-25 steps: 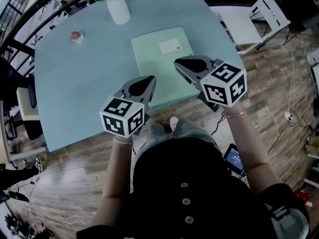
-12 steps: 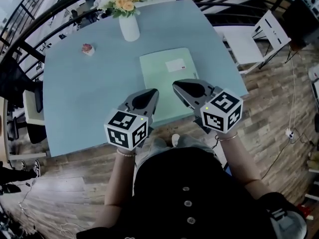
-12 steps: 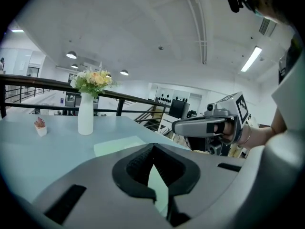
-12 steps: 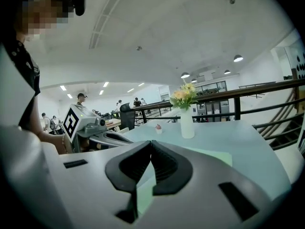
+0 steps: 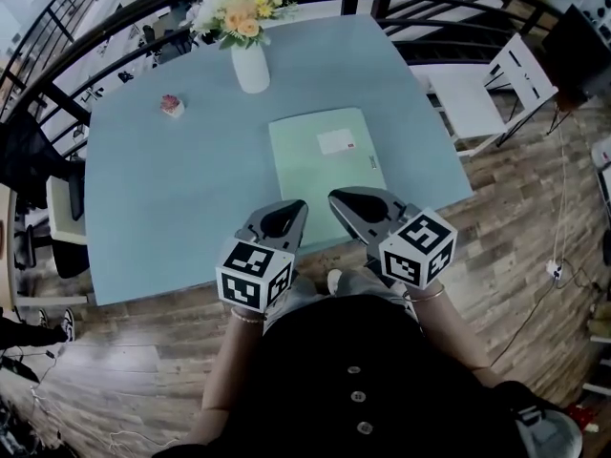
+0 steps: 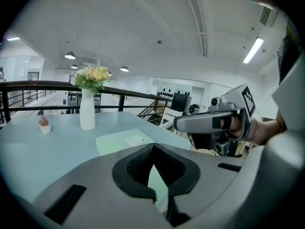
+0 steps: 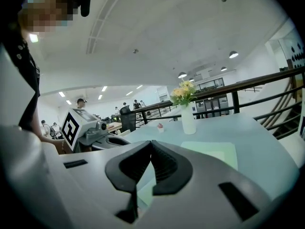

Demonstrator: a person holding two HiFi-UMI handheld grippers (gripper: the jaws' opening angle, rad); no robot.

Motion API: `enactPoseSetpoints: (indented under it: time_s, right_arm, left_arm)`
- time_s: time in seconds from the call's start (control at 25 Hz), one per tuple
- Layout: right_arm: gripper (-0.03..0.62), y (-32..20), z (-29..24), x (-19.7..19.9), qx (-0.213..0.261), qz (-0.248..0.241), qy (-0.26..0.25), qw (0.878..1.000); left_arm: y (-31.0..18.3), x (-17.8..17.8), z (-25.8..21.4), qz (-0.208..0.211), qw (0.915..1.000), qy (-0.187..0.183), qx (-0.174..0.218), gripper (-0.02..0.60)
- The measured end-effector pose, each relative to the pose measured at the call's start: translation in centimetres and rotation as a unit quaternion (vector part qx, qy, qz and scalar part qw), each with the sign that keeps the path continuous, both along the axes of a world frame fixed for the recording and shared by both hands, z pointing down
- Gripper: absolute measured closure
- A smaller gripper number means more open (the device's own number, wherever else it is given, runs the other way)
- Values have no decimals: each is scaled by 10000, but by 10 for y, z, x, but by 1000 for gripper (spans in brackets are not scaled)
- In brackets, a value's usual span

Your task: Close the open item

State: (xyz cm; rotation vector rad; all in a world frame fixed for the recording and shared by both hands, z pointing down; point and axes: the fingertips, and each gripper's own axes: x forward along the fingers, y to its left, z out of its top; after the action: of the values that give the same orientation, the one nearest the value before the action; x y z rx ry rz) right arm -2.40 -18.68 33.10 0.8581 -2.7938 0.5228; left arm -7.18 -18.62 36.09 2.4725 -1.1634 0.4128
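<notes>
Presently the green folder (image 5: 323,165) lies flat on the light blue bench (image 5: 162,189) with its cover down, its white label (image 5: 336,141) facing up; it sits right of the bench's middle, its near edge close to the bench's near edge. The left gripper (image 5: 298,208) is held above the near edge of the bench, just left of the folder's near end; its jaws are together with nothing between them. The right gripper (image 5: 336,200) is held beside it, over the folder's near right corner; its jaws are likewise together and empty. The two grippers are near one another but apart, both pointing toward the far side of the bench. A white vase (image 5: 250,68) with flowers (image 5: 239,8) stands upright at the far edge, well apart from the folder; a small pink item (image 5: 171,105) sits to the vase's left. A white chair (image 5: 487,89) stands on the wooden floor (image 5: 535,208), right of the bench.
</notes>
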Motion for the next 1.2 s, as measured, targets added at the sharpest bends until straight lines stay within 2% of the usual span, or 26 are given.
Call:
enactPoseSetpoints:
  time_s: [0.2,0.56,0.72,0.96,1.2]
  right_arm:
    - [591,7,20,0,-170,-92,204,9996]
    - [591,14,31,-3,-303,-88,111,9994]
    - [591,18,35,-3,-406,-119,67,9991]
    - [591,20,37,1,-496,-149,60,9986]
    - [591,19,38,3,-456,-149,128,9988]
  left_arm:
    - [2,2,10,-51,9999,-67,-93,565]
    - [7,2,24,-71,9995,-175,-243,566]
    - [11,9,24,-5,9994,-101,-340,566]
    - [11,4,29,-64,9988,-259,-417,566]
    - [13,6,32,-34,9985,-251,-495,566]
